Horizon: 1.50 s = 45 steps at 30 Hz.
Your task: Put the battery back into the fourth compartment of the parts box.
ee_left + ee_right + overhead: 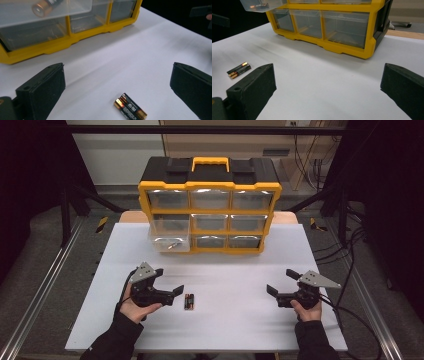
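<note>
On the white desk the landmark is the yellow and black drawer cabinet standing at the far middle, with a yellow handle on top and three rows of three clear drawers. Left of the cabinet's front and well toward the person, the left tongs rest in the left hand, jaws spread wide and gripping nothing, pointing to the right. The cabinet's bottom-left drawer is pulled out over the desk, and a battery lies inside it; the other drawers are pushed in. Straight out from that open drawer, near the person, two batteries lie side by side and touching on the desk, just beside the left tongs' jaw tips; in the left gripper view they sit between the two jaws but clear of both. Right of the cabinet's front, also near the person, the right tongs are held in the right hand, jaws wide apart and empty, pointing left toward the batteries, well apart from them.
</note>
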{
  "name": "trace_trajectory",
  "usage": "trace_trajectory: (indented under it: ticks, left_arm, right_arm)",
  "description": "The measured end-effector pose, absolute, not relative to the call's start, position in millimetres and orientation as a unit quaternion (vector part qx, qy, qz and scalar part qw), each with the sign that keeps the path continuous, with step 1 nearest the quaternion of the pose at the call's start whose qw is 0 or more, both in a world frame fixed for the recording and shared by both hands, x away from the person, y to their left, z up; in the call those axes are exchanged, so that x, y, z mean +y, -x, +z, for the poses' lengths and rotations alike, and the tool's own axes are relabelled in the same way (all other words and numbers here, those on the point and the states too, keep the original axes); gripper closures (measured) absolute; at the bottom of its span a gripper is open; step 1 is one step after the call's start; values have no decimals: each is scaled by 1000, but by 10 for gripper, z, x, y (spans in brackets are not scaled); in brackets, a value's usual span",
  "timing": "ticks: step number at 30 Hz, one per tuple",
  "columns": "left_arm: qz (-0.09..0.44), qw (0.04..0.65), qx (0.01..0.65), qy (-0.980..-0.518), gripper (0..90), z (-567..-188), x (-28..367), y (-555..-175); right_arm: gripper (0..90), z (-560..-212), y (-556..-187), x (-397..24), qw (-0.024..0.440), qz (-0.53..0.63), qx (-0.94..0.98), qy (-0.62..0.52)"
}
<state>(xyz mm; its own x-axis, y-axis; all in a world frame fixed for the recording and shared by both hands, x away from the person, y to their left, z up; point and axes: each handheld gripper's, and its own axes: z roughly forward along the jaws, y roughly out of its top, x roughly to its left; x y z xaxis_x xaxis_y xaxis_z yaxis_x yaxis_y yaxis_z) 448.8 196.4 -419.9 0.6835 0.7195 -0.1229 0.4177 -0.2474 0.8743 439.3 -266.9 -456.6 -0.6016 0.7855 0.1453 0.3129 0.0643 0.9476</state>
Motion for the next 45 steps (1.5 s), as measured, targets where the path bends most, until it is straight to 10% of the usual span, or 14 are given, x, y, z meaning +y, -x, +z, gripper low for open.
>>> trace_trajectory:
  ticks: [24, 45]
  left_arm:
    - [111, 408, 410, -808, 61, -4646, 1750, -4515]
    - [101, 358, 430, -823, 389, -4731, 1645, -4470]
  right_arm:
    - [3, -4566, -4393, -2670, 211, 558, 699, -394]
    - [3, -4567, -4394, -2668, 210, 558, 699, -395]
